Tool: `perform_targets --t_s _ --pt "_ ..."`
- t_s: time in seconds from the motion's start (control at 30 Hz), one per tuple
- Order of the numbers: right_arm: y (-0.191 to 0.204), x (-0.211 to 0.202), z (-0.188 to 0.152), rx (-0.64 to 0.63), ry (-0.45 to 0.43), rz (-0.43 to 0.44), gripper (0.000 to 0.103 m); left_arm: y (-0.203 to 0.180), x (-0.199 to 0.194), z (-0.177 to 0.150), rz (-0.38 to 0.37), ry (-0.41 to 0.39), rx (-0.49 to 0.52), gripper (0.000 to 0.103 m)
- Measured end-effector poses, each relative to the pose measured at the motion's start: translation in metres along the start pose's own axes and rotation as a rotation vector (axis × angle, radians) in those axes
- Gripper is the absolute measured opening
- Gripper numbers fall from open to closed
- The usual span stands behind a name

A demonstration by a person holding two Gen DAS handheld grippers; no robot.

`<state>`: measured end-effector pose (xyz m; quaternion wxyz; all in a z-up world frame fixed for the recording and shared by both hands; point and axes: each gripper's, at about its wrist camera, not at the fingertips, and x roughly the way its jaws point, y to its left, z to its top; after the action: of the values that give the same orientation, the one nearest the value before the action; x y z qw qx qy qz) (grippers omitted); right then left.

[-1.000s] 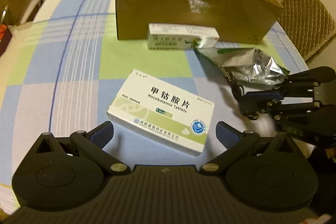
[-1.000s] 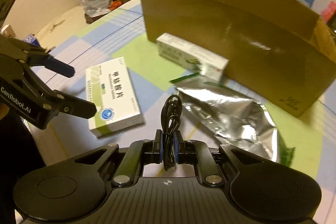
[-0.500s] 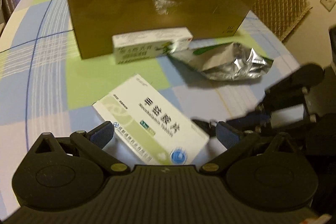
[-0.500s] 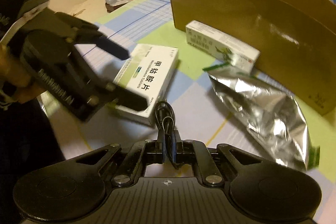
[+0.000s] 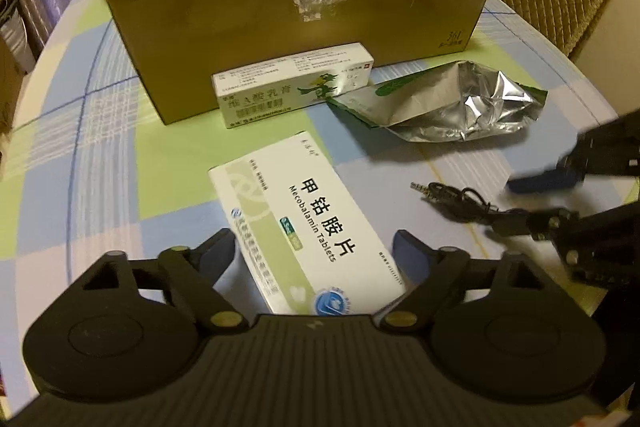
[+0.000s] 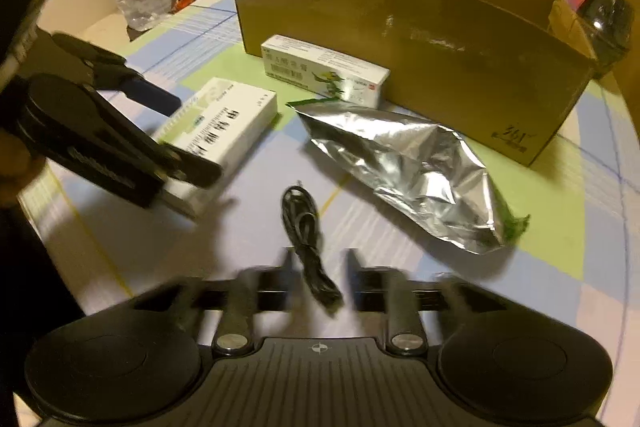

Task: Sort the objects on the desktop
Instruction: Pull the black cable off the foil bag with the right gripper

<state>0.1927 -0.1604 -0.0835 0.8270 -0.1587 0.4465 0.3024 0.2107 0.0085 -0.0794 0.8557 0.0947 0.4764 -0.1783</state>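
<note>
Grippers both spread: left gripper [image 5: 314, 247] straddles the near white-and-green cardboard tablet box [image 5: 308, 223] for pickup, right gripper [image 6: 318, 277] brackets the coiled black audio cable [image 6: 306, 239] lying free, brown cardboard carton [image 5: 304, 27] far behind.

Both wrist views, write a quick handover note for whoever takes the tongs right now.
Left tongs: open, straddling the near end of the Mecobalamin tablet box, not yet closed on it.
Right tongs: open; the black cable lies on the tablecloth between the fingers, not gripped.
On the table: long ointment box resting against the front wall of the cardboard box; crumpled foil pouch to its right.
Done: as far as the views show, nothing is in the cardboard box; its floor is hidden.
Left: all four items remain to be sorted.
</note>
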Motion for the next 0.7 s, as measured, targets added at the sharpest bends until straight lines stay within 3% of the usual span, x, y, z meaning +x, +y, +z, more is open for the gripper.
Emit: perform_targets --t_s 0.03,0.33,0.43,0.53,0.7 --pt "-0.001 0.0 -0.001 0.001 -0.005 0.003 0.049 0.001 -0.002 -0.001 0.01 -0.001 0.01 0.078" --pt "0.004 0.019 0.0 -0.061 -0.039 0.064 0.048 0.006 -0.001 -0.003 0.044 -0.001 -0.03 0.082" --pt "0.01 0.027 -0.001 -0.103 -0.056 0.073 0.04 0.007 0.001 0.0 0.05 -0.003 -0.042 0.082" --pt "0.014 0.027 -0.001 -0.108 -0.067 0.075 0.017 0.008 0.003 0.003 0.039 -0.003 -0.065 0.082" --pt "0.011 0.02 -0.007 -0.045 -0.069 0.063 0.015 0.008 0.008 0.005 0.035 -0.003 -0.073 0.082"
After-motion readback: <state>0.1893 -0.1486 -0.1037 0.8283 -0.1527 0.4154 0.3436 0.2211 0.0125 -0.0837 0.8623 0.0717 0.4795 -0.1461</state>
